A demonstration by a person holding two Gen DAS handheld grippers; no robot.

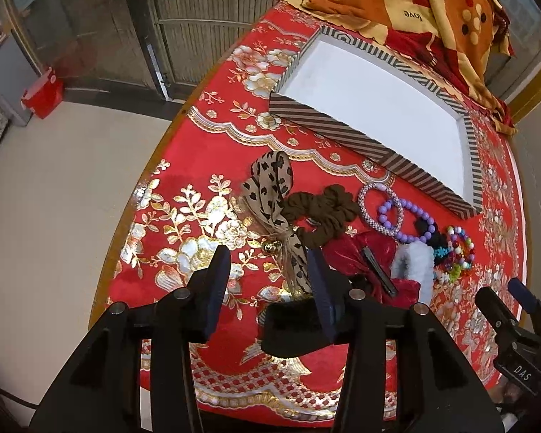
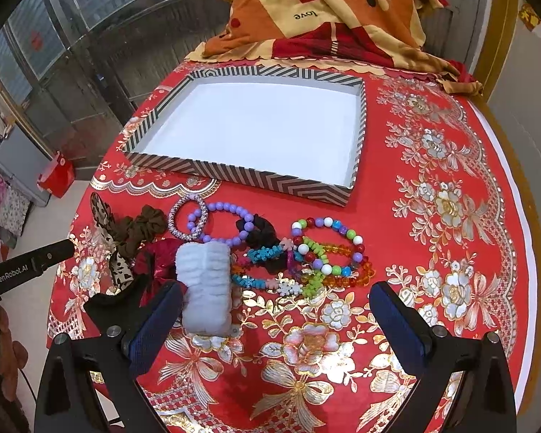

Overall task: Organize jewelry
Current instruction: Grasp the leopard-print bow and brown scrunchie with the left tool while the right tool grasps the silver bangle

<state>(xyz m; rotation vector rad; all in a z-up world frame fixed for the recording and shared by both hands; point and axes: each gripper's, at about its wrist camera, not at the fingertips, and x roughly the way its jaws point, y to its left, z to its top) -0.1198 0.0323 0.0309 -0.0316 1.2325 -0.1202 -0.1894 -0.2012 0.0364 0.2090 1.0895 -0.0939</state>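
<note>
Bracelets (image 2: 324,252) lie just ahead of the right gripper (image 2: 276,310), between its wide-apart jaws and the tray (image 2: 357,137). Left gripper (image 1: 270,270), jaws also apart, faces the leopard bow (image 1: 270,195).

In the left wrist view, the black left gripper (image 1: 270,270) covers the lower tail of the leopard-print fabric bow (image 1: 270,187) and part of a black furry item (image 1: 288,324) at 6 o'clock; what that item is cannot be told. The right gripper (image 1: 515,324) is cut off at 4 o'clock, its jaws unreadable. The orange patterned cloth (image 1: 414,0) runs past the 12 o'clock edge. In the right wrist view, the white fluffy hair clip (image 2: 205,285) hides part of the dark red velvet scrunchie (image 2: 158,256).
</note>
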